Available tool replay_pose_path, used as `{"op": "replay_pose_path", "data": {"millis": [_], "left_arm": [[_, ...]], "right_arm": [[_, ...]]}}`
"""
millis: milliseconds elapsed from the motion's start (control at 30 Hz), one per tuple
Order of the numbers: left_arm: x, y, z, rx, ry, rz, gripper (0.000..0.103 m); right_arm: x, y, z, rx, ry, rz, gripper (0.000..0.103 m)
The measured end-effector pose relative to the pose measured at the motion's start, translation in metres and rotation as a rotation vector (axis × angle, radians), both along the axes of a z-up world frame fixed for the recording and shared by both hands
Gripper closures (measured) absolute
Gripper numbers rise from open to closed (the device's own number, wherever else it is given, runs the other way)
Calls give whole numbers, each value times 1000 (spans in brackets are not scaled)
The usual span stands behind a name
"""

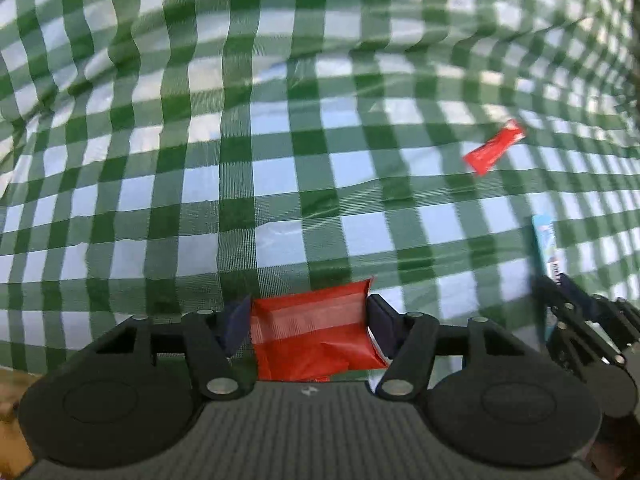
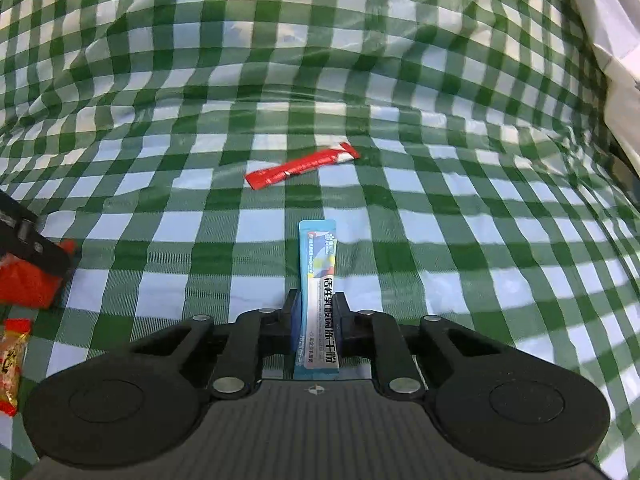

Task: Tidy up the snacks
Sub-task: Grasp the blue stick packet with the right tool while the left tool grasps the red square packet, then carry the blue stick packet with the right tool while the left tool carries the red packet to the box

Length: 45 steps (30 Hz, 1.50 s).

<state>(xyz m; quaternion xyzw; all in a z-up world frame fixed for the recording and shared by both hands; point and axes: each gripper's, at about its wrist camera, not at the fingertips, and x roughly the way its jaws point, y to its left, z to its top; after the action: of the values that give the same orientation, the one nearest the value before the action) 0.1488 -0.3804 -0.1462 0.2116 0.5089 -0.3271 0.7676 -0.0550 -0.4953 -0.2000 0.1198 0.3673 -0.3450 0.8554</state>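
On the green-and-white checked cloth, my left gripper is shut on a red snack packet, with a pad pressing on each side edge. My right gripper is shut on a pale blue stick sachet that points away from me, printed side up. A red stick sachet lies loose on the cloth beyond it, also seen as the red stick sachet at the right of the left wrist view. The blue sachet shows there too, at the right edge.
A red-and-yellow wrapped snack lies at the left edge of the right wrist view, near the left gripper's fingers. White sheeting hangs at the upper right. The cloth is wrinkled and rises toward the back. A wooden surface shows at lower left.
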Motion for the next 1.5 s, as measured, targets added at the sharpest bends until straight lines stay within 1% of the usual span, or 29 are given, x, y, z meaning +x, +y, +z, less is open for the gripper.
{"op": "replay_pose_path", "data": {"millis": [33,100,167,300,400,500,667,767,933,1100,1233,1300,1500], "left_arm": [[-4,6,8,-19,8,-2,35],[-16,16,27,-49,-14,-13,35],[-30,30,46,-78,-35,-23,35],[-62,66,81,-131,-46,-28,35],[-87,95,103,-143,-84,-19,35],[-112,127,128,-149,-108,-7,35],[-148,184,160,-146,-141,12,35],[-170,229,175,-136,-164,23,35],[-195,301,189,-120,-193,62,35],[-216,373,191,-99,-213,109,35],[-226,419,190,-101,-215,152,35],[-231,439,190,-105,-222,173,35],[-239,471,187,-127,-208,208,35]], "right_arm": [[-3,1,4,4,-5,-11,87],[-12,8,18,0,-35,-19,87],[-23,18,35,-9,-66,-19,87],[-49,47,72,2,-141,-26,87],[-71,79,99,5,-191,-25,87],[-94,113,119,21,-227,-21,87],[-125,176,150,27,-259,13,87],[-141,218,165,41,-278,54,87],[-162,280,185,89,-291,162,87],[-173,348,200,124,-288,289,87],[-175,401,209,134,-277,366,87],[-176,419,213,128,-271,389,87],[-180,455,219,100,-254,431,87]]}}
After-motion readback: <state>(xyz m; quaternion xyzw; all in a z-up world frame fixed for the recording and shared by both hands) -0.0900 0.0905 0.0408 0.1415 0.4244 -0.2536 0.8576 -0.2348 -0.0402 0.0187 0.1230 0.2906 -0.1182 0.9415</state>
